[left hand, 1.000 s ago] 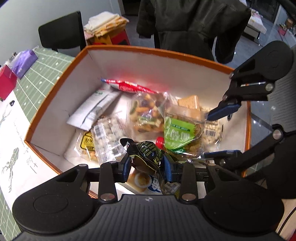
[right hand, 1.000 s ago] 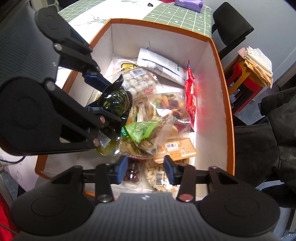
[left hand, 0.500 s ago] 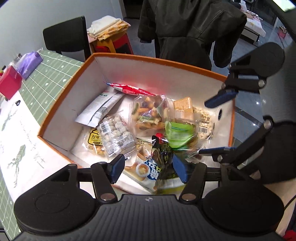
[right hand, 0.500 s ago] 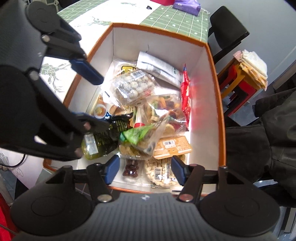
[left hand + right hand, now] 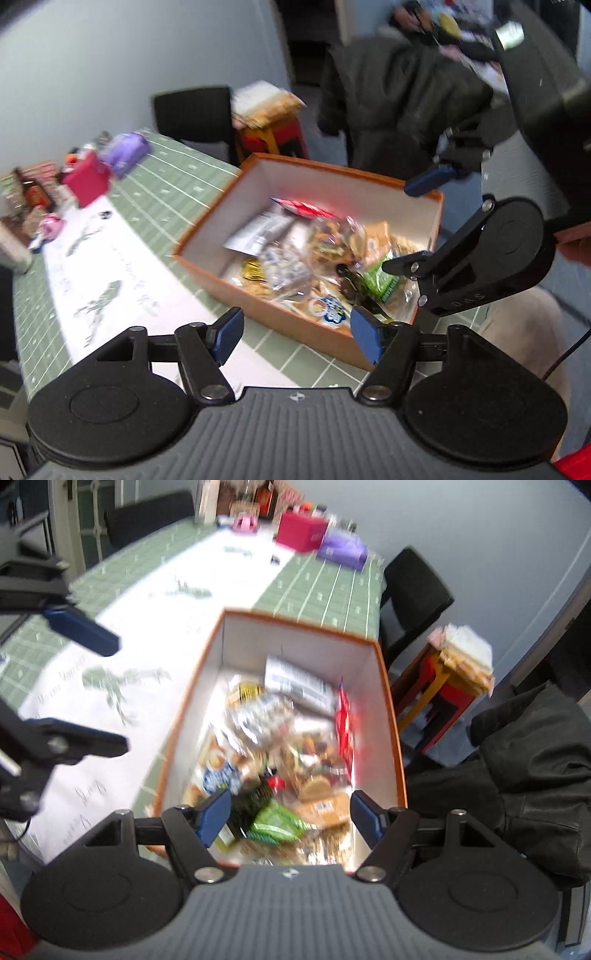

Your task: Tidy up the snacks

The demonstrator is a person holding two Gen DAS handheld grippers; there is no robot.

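Both grippers, left [image 5: 297,334] and right [image 5: 290,818], have risen clear of the orange box [image 5: 391,716], jaws opening and empty; below them lie crinkly snack packets [image 5: 295,738], probably light, slippery and crushable, best pinched at a sealed edge.

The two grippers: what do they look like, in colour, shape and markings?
Both are alike. The left gripper has a grey ribbed body, two round black discs at its sides, black linkage bars with silver bolts, and flat blue fingertips. The right gripper is built the same way; seen from the left wrist, its black side plate carries faint lettering, too blurred to read.
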